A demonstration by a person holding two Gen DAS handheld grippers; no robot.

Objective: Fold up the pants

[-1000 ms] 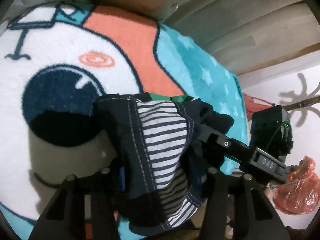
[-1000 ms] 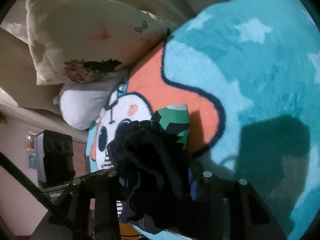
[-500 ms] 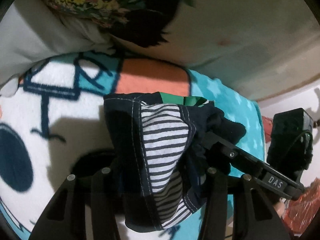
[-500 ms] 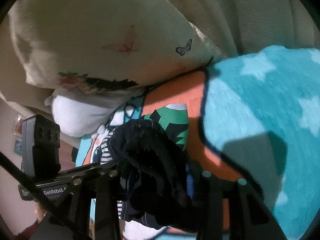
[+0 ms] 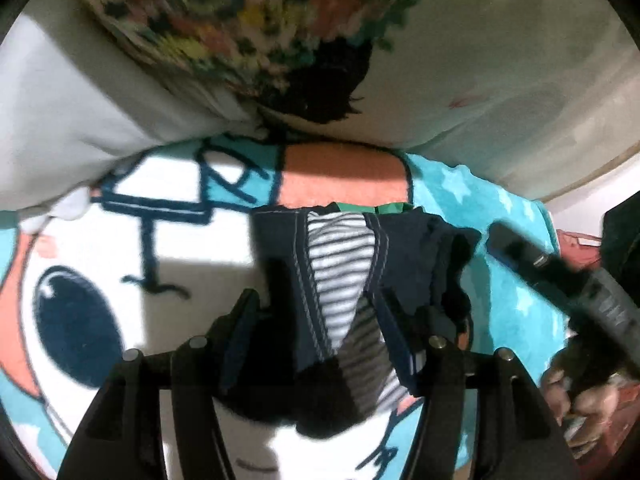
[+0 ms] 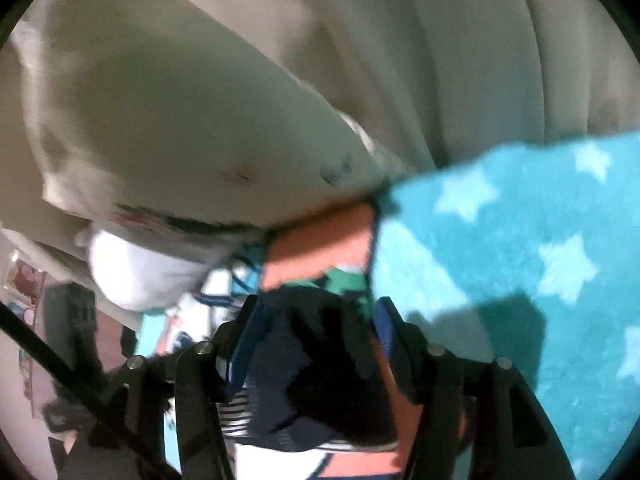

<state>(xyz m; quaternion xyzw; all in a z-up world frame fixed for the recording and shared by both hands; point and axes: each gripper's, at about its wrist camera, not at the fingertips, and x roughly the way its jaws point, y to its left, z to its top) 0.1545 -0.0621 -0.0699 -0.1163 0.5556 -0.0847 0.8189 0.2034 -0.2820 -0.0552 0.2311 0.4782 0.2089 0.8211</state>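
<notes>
A fluffy teal cartoon-print blanket point(image 5: 516, 216) covers the bed. Left wrist view: dark navy pants with a striped panel point(image 5: 340, 280) lie lengthwise between the opening left claw point(image 5: 320, 312), running away toward a floral pillow point(image 5: 240, 28). Right wrist view: the opening right claw point(image 6: 316, 316) straddles the bunched pants point(image 6: 320, 364); the stripes barely show.

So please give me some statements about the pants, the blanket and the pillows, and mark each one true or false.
1. The pants are dark navy with a striped panel. True.
2. The blanket under them is plain grey. False: it is teal with white stars and a cartoon print.
3. The pants lie between the fingers of the left gripper, whose jaws are opening. True.
4. No pillow is in view. False: a floral pillow lies beyond the blanket.
5. The right gripper points at bare blanket only. False: dark pants fabric sits between its fingers, and its jaws are opening.
</notes>
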